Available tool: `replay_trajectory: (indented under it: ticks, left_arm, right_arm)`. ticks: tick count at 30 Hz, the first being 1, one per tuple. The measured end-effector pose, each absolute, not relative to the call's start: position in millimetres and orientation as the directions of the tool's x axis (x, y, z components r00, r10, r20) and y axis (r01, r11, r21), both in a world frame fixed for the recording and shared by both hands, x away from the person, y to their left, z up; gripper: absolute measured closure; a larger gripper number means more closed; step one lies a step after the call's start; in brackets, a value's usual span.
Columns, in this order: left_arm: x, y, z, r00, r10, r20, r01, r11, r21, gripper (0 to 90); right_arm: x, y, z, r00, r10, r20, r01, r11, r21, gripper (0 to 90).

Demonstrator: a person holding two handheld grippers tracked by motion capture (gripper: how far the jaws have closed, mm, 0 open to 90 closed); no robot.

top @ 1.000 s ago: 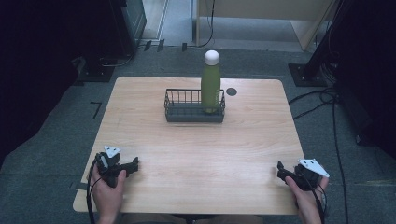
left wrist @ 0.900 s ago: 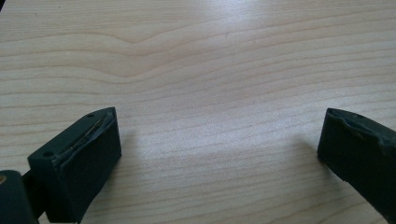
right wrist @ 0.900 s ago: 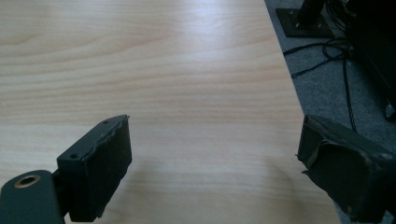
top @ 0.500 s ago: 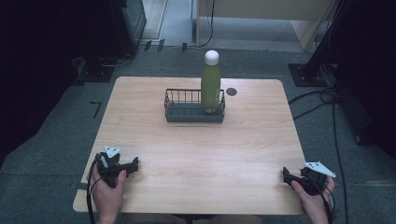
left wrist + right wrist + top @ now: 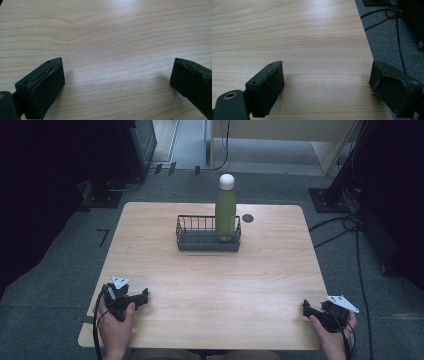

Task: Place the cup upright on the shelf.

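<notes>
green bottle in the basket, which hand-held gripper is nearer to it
Left. The left hand-held gripper sits near-left of the green bottle; the right hand-held gripper lies slightly farther, at the table's near-right edge.

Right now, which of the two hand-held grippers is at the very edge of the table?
The right hand-held gripper: it sits at the table's right edge, with grey floor beside it. The left hand-held gripper lies over wood.

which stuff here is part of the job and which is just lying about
Part of the job:
green bottle, upright in the wire basket
left gripper, open, over the table
right gripper, open, at the table's right edge

Just lying about:
dark round mark behind the basket
cables on the floor
</notes>
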State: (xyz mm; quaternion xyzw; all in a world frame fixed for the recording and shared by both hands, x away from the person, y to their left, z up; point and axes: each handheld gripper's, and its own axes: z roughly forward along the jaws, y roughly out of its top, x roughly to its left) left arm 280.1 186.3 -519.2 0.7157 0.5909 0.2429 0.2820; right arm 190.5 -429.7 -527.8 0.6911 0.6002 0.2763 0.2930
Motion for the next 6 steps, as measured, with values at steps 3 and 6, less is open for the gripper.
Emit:
replay_trajectory:
  ticks: [3,6]
  left_arm:
    - [280.1,186.4,-519.2,0.184,0.983,0.016,0.709,-0.144,0.691,0.0]
    - [280.1,186.3,-519.3,0.184,0.983,0.015,0.709,-0.143,0.691,0.0]
  right_arm:
    - [189.6,-429.0,-527.8,0.135,0.990,0.029,0.666,-0.113,0.737,12.3]
    - [189.6,-429.1,-527.8,0.135,0.990,0.030,0.666,-0.113,0.737,12.2]
